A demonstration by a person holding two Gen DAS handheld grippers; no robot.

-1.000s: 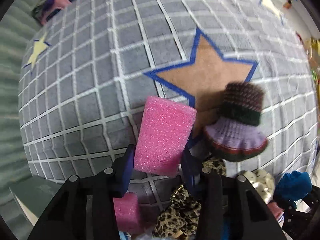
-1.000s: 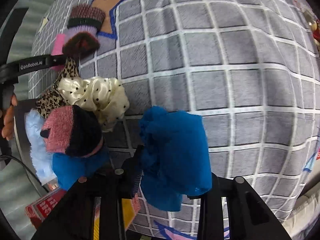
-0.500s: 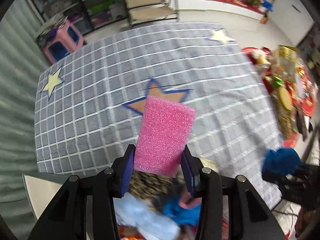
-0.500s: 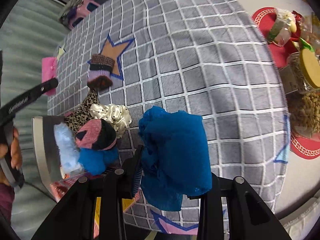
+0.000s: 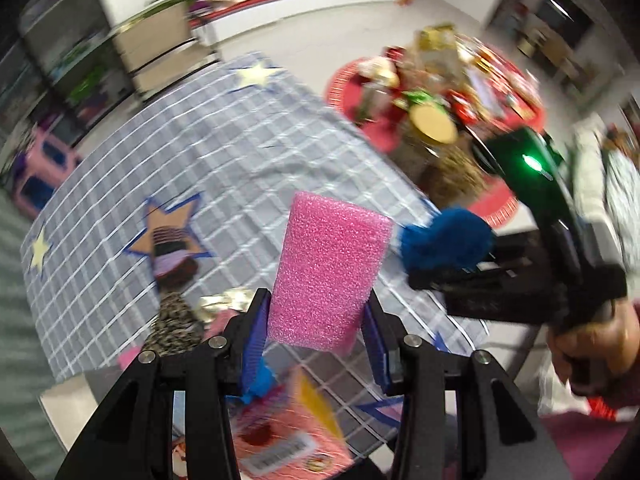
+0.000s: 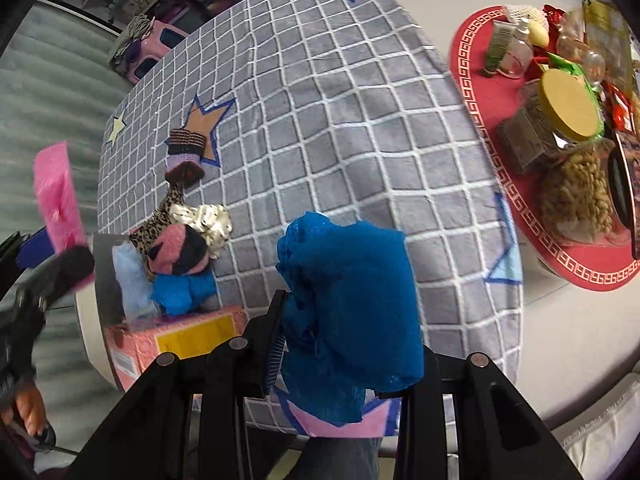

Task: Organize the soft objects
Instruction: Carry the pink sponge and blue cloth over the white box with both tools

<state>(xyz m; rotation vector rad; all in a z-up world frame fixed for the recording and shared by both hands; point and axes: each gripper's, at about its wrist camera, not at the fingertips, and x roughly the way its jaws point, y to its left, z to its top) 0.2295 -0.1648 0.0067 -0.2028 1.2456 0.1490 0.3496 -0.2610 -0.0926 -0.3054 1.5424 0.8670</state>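
Clamping a pink foam block [image 5: 328, 276] between its blue-padded jaws, the left hand-held gripper [image 5: 316, 320] is held raised above the near edge of the table [image 6: 340, 112], which is covered by a grey checked cloth. A blue cloth [image 6: 352, 300] is gripped by the right hand-held gripper [image 6: 340, 344], also lifted clear of the cloth. On the table a striped knitted piece [image 6: 186, 156] lies on a brown star, and near it a leopard-print item [image 6: 160, 216], a cream dotted scrunchie [image 6: 208, 222] and a pink-and-black knit [image 6: 180, 250] are piled together beside a pink box [image 6: 180, 336]
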